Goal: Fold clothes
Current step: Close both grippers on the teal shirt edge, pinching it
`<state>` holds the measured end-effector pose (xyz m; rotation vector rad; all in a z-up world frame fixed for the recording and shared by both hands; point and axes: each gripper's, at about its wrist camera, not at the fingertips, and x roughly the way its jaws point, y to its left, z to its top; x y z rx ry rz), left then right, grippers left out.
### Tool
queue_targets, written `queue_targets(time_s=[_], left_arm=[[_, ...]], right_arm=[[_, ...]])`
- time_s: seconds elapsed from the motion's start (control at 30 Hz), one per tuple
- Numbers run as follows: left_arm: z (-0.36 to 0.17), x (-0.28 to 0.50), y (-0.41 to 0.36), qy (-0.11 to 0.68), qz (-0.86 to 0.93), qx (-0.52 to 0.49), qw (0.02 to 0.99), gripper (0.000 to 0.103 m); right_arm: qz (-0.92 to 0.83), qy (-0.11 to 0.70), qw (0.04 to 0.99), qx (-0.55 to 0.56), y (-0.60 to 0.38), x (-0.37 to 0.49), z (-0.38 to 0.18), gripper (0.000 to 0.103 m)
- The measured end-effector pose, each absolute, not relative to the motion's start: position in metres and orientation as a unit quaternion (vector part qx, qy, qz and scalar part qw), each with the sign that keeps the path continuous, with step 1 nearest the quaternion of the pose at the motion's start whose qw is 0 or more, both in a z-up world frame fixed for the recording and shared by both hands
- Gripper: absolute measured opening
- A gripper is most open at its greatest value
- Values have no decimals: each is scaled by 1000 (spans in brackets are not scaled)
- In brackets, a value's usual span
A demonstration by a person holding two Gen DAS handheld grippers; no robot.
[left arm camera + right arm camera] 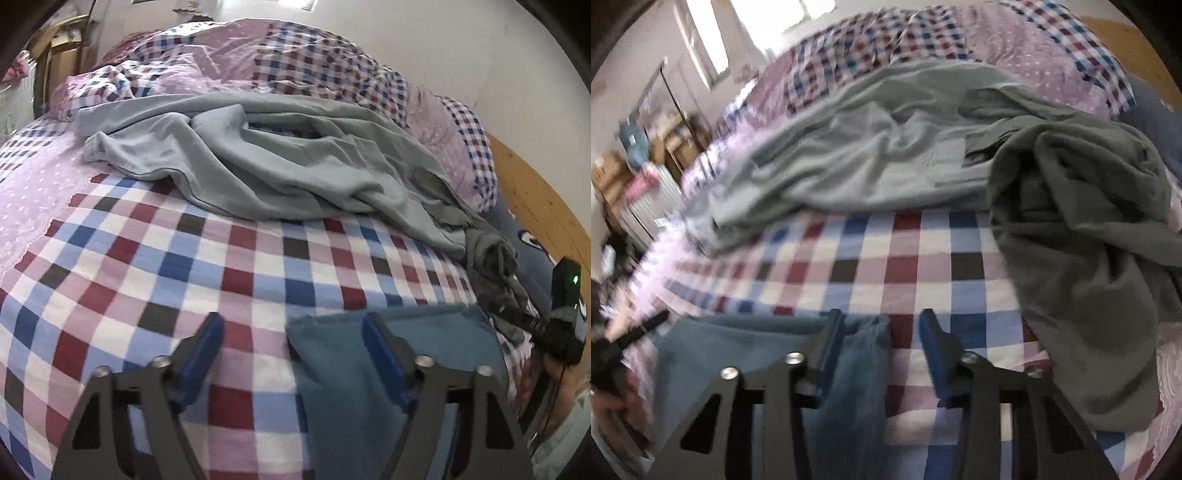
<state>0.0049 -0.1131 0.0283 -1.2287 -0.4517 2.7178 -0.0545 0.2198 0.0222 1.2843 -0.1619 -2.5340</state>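
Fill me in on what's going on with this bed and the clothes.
A person holding a gripper in each hand is folding clothes on a checkered bedspread. A teal garment lies at the near edge between the left gripper and the right gripper. Both have their jaws apart over opposite edges of it, not pinching it. A light grey garment and a dark grey garment lie crumpled farther back, unfolded.

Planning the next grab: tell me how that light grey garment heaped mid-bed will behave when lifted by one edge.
The light grey garment lies in soft rumpled folds, so it will likely hang limp and unfurl rather than keep shape. It overlaps the dark grey garment, so that may drag along. The fabric looks thin, so probably light; it might slide easily over the checked bedsheet.
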Motion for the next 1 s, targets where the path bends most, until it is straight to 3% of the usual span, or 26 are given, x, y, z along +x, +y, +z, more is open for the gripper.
queue_targets(time_s=[0.03, 0.13, 0.17, 0.2, 0.27, 0.43, 0.73, 1.0], left_arm=[[27, 2, -112, -148, 897, -411, 66, 70], [22, -3, -106, -148, 889, -426, 78, 64], [20, -4, -104, -147, 887, -430, 82, 53], [19, -5, -101, -147, 885, -433, 84, 35], [17, -6, -101, -154, 884, -434, 83, 11], [20, -3, -110, -186, 892, -406, 70, 6], [21, -5, -113, -194, 901, -385, 43, 3], [0, -22, -127, -207, 879, -429, -11, 0]], right_arm=[[-880, -50, 147, 449, 217, -55, 19, 36], [-885, -28, 143, 442, 209, -52, 20, 16], [-890, -21, 140, 434, 207, -50, 24, 8], [-897, -16, 137, 420, 207, -47, 30, 7], [-913, -10, 133, 385, 204, -40, 43, 6], [-939, 2, 125, 320, 194, -32, 67, 5], [-931, 22, 81, 354, 195, -66, 39, 0], [-910, 16, 51, 412, 210, -76, 21, 5]])
